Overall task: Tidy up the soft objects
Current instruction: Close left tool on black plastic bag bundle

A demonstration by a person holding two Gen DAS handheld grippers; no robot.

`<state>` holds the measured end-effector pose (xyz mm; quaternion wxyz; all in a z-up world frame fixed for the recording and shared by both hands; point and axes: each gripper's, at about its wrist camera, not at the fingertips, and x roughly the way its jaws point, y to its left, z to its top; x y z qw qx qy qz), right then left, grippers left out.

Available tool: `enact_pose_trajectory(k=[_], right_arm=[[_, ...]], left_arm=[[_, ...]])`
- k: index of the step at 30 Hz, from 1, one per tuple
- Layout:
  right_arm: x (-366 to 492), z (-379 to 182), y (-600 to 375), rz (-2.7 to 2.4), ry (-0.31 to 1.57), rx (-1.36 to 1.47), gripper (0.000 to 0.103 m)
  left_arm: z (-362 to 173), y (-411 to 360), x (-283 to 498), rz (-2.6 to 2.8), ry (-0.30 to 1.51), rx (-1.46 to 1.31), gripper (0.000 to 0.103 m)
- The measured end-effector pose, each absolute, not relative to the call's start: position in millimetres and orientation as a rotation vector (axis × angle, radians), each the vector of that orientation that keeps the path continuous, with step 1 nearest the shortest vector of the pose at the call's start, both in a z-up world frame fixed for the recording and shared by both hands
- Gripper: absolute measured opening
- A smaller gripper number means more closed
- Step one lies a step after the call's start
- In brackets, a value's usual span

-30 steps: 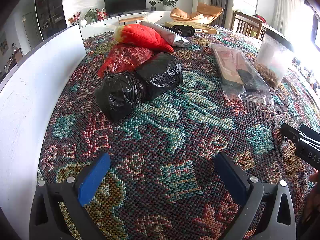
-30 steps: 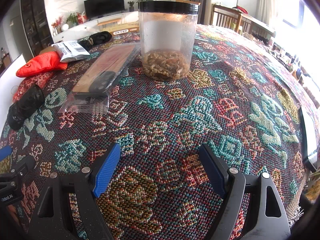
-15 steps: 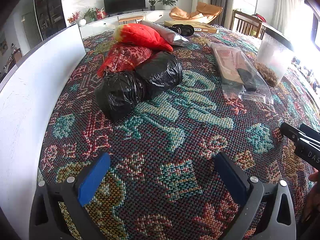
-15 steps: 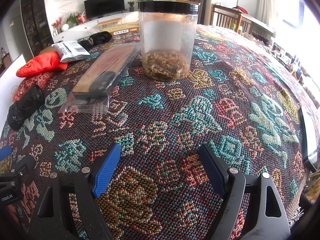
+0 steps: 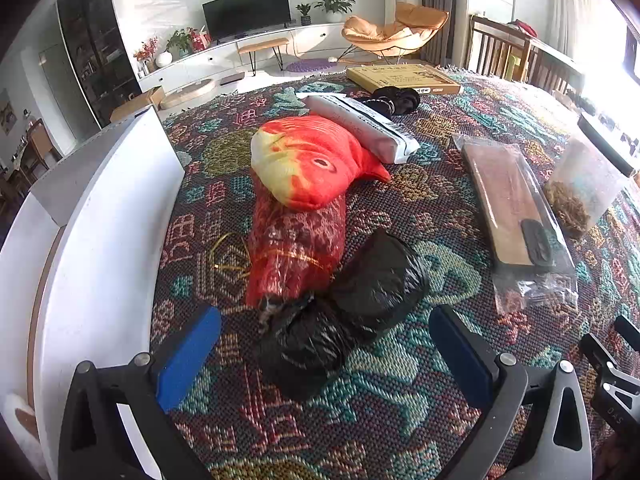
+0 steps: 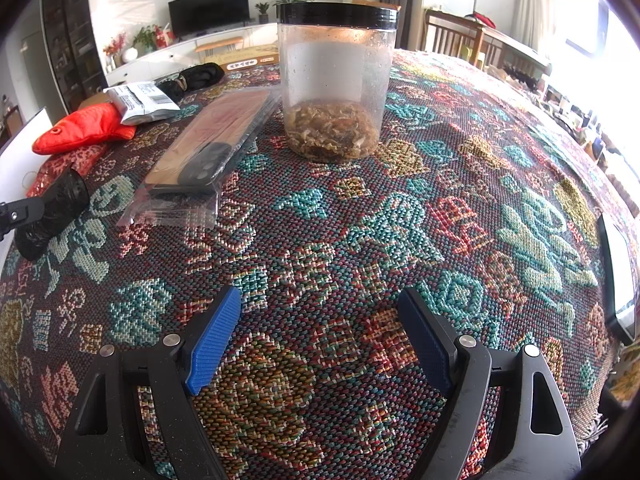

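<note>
left wrist view: my left gripper point(image 5: 324, 354) gapes wide over crumpled black plastic bags point(image 5: 340, 312).
my right gripper point(image 6: 320, 340) spreads wide, empty, above woven patterned cloth point(image 6: 460, 200).

1. Tablecloth point(image 5: 400, 420): dark woven ground with teal, red, pink and gold figures.
2. Fish pillow point(image 5: 316, 160): bright red-orange, pale yellow at the snout, one white-ringed eye.
3. Net bag point(image 5: 296, 248): red with a darker speckle, tied with a gold band.
4. Two plastic bags point(image 5: 340, 320): glossy black.
5. Pouch point(image 5: 364, 128): white, black barcode print.
6. Jar point(image 6: 336, 80): cloudy clear, black lid, brown contents, possibly dried food.
7. Finger pads point(image 6: 216, 340): blue on black frames.
</note>
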<state>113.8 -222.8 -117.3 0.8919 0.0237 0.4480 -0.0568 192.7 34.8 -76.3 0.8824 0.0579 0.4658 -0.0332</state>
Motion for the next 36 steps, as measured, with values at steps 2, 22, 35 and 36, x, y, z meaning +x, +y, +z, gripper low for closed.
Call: enact_pose_trajectory(k=[2, 22, 35, 36], right_arm=[[114, -117, -223, -0.118, 0.930, 0.049, 0.083], [115, -118, -220, -0.119, 0.929, 0.051, 0.084], [115, -118, -221, -0.117, 0.927, 0.054, 0.084], [115, -117, -221, -0.114, 0.928, 0.058, 0.084]], left_arm=[[-91, 33, 209, -0.092, 1.025, 0.163, 0.103], [-96, 27, 166, -0.157, 1.102, 0.022, 0.038], [-118, 54, 112, -0.009, 0.991, 0.007, 0.103], [-119, 55, 112, -0.010, 0.985, -0.002, 0.103]])
